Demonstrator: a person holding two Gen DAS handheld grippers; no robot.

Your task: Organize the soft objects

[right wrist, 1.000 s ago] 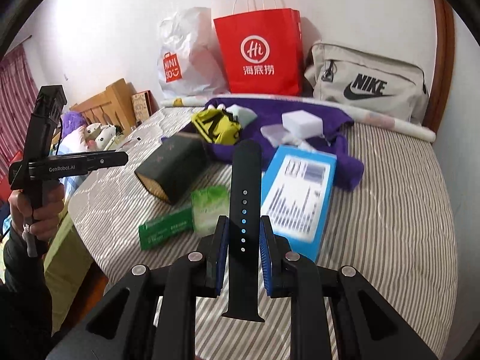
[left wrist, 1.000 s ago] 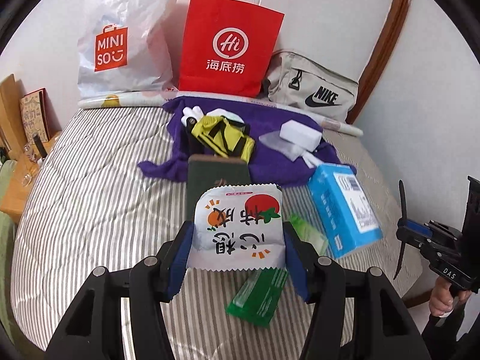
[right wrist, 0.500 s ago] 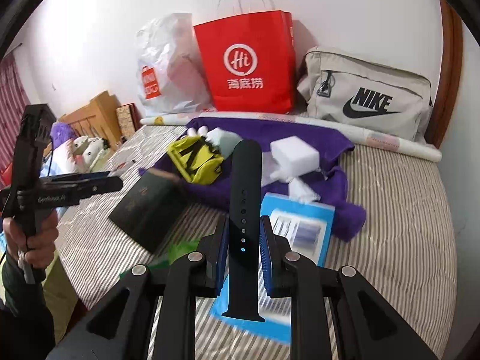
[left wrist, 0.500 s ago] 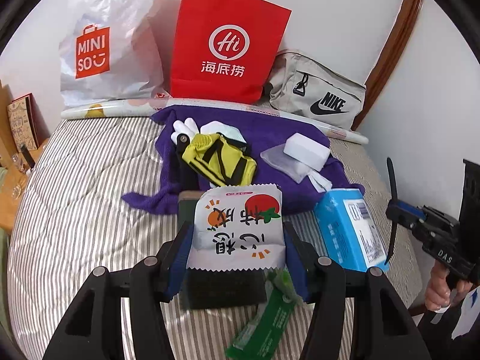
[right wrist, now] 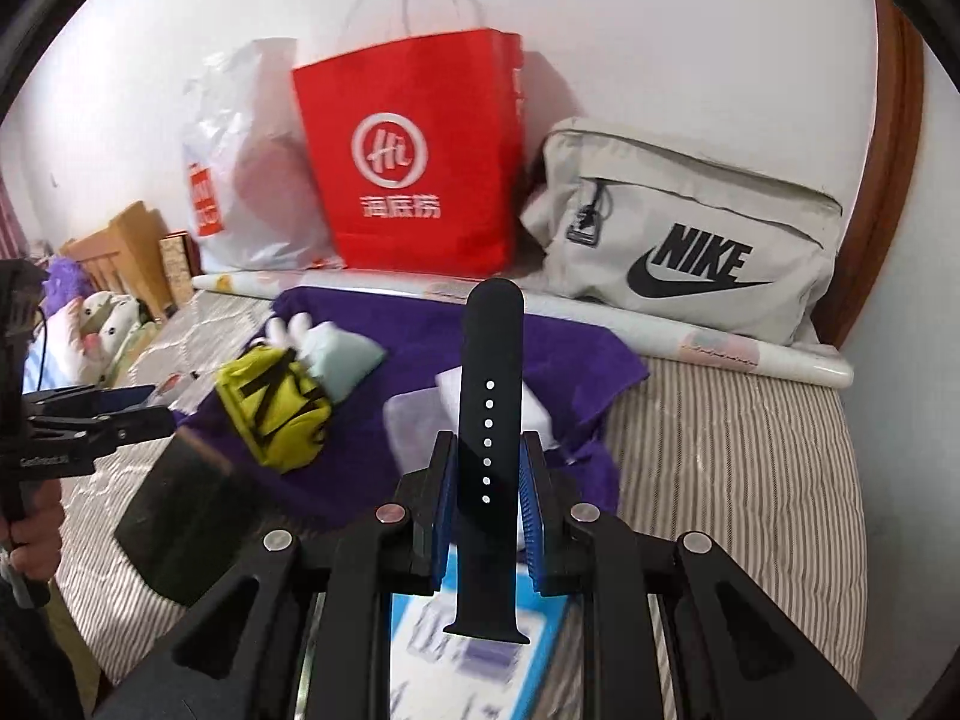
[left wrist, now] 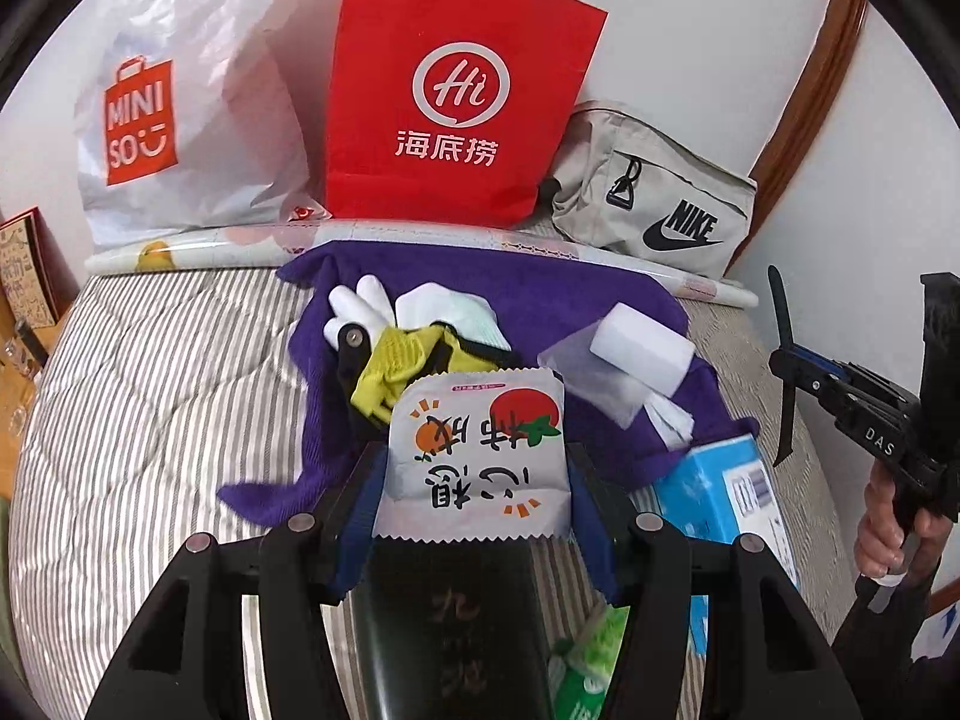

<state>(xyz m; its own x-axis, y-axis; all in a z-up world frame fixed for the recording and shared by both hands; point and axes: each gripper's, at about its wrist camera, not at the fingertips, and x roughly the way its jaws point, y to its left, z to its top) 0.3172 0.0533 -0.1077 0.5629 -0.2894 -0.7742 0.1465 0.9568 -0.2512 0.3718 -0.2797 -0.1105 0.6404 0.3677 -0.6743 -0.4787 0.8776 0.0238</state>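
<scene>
Both claws are loaded over the purple towel [left wrist: 540,300]: left gripper [left wrist: 474,498] pinches a light, crinkly snack packet [left wrist: 474,462] by its side edges, right gripper [right wrist: 486,498] clamps a floppy, rubbery-looking watch strap [right wrist: 489,420] mid-length, so I'd guess neither needs much squeeze.

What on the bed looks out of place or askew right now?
Nothing spilled or damaged. The purple towel lies rumpled under a loose heap: yellow pouch, white sponge. The dark box sits skewed on the striped bedding.
</scene>
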